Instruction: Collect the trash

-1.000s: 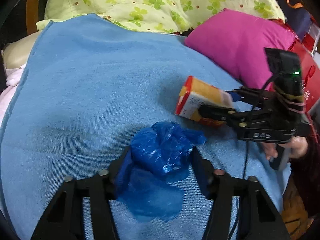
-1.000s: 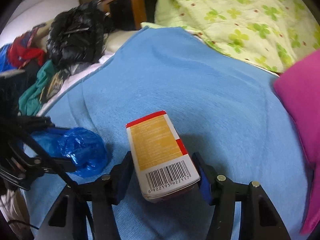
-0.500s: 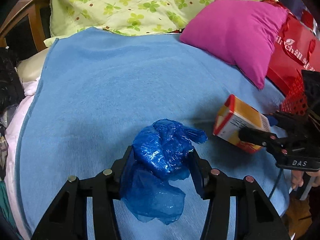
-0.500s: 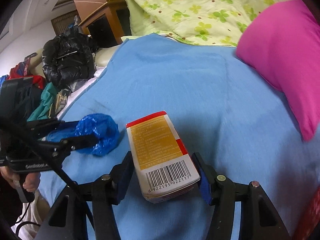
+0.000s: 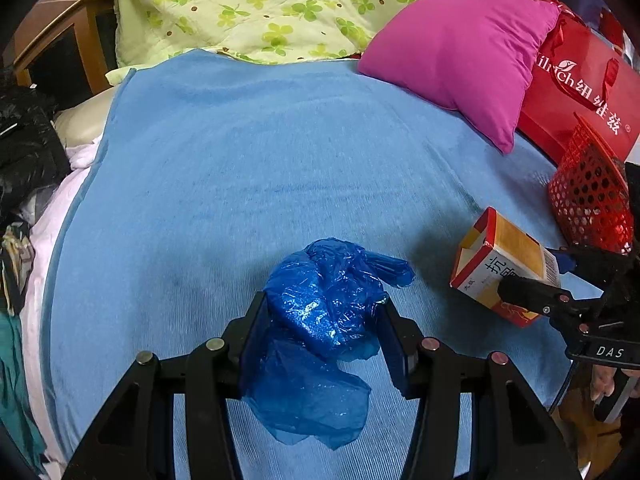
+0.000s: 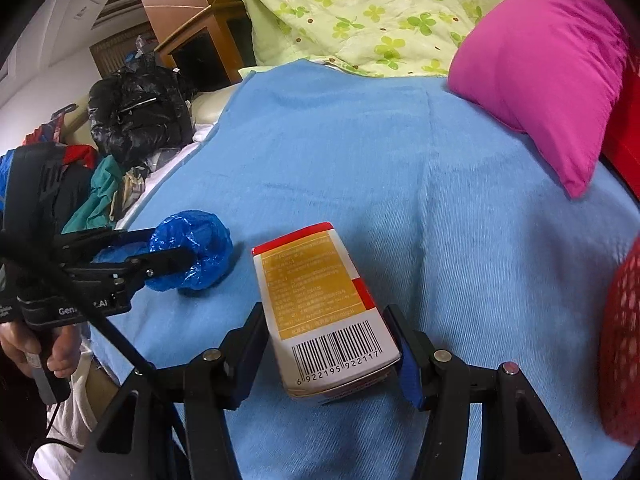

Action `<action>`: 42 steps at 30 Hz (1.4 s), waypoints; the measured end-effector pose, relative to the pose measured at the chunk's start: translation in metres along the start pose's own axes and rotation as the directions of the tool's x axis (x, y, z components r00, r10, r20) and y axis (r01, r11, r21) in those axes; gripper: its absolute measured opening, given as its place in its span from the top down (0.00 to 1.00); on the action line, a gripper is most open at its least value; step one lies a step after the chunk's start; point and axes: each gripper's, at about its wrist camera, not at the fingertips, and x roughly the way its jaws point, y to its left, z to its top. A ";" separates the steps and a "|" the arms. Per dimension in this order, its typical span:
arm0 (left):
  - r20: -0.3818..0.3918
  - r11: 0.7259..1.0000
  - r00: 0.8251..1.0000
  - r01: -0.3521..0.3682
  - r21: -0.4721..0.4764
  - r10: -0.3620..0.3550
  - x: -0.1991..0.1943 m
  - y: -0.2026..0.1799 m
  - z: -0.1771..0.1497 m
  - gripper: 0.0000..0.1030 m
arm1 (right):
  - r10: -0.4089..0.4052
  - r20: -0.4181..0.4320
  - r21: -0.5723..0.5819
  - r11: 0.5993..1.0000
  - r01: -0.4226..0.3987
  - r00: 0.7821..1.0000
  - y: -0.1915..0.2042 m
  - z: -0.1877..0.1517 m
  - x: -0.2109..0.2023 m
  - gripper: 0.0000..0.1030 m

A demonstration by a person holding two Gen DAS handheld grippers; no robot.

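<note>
Over the blue blanket (image 5: pixel 256 184) of the bed, both tongs are closed on a piece of trash. The left tongs (image 5: pixel 322 334) grip a crumpled blue plastic bag (image 5: pixel 324 300) between the two fingers; the lower part of the bag hangs loose below the fingers, above the blanket. The right tongs (image 6: pixel 330 354) hold an orange and white carton (image 6: pixel 320 304) with a red edge, and the fingers press on its two sides near the end with the barcode. The carton points forward and away from the camera, slightly tilted. From the left wrist view the carton (image 5: pixel 500 264) is to the right of the bag, apart from it, and I cannot tell if it touches the blanket. A red mesh basket (image 5: pixel 588 196) stands just beyond the carton at the right edge of the bed, in front of a red paper bag (image 5: pixel 580 92). A pink pillow (image 5: pixel 460 56) lies on the far right of the blanket, and a green flowered quilt (image 5: pixel 280 4) lies behind it. Some dark clothes (image 6: pixel 136 108) are piled at the left side of the bed.
</note>
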 end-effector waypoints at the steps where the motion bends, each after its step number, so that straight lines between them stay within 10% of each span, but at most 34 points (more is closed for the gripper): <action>1: -0.003 1.000 1.000 0.003 -0.010 -0.003 0.001 0.000 -0.001 0.47 | -0.002 -0.002 0.009 1.000 0.002 1.000 0.001 -0.003 -0.001 0.41; 30: 0.036 0.982 0.996 0.084 -0.168 -0.079 -0.010 0.016 -0.041 0.49 | -0.107 -0.110 0.042 0.993 0.112 0.988 0.033 -0.010 0.020 0.35; 42: 0.064 0.979 0.998 0.041 -0.201 -0.028 -0.038 0.021 -0.051 0.50 | -0.106 -0.084 -0.004 0.994 0.106 0.991 0.061 -0.013 0.013 0.50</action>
